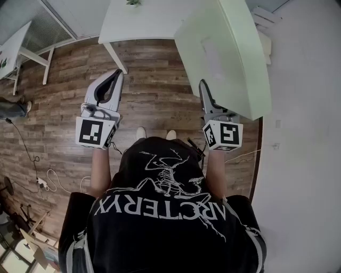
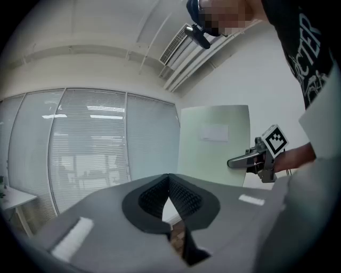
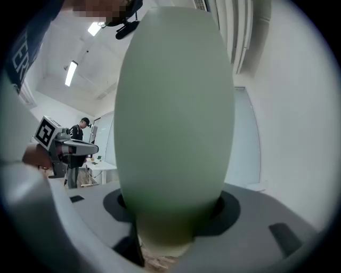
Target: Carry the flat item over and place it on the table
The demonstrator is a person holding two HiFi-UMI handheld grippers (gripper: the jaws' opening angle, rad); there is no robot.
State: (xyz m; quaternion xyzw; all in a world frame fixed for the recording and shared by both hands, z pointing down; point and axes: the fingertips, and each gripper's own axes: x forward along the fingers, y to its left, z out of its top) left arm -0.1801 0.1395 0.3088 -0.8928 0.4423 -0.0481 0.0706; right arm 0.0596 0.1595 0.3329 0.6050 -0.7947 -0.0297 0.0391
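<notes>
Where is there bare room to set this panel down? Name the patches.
The white table is bare from its near edge to the small plant. The green panel in the right gripper hides its right end. At left, cables clutter the floor.

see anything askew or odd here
Nothing is spilled or damaged. The one oddity: the pale green board stands tilted in the air, clamped at one edge by the right gripper alone, while the left gripper hangs apart, shut and empty.

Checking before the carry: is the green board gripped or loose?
Gripped: the right gripper is shut on the green board, its edge between the jaws.
</notes>
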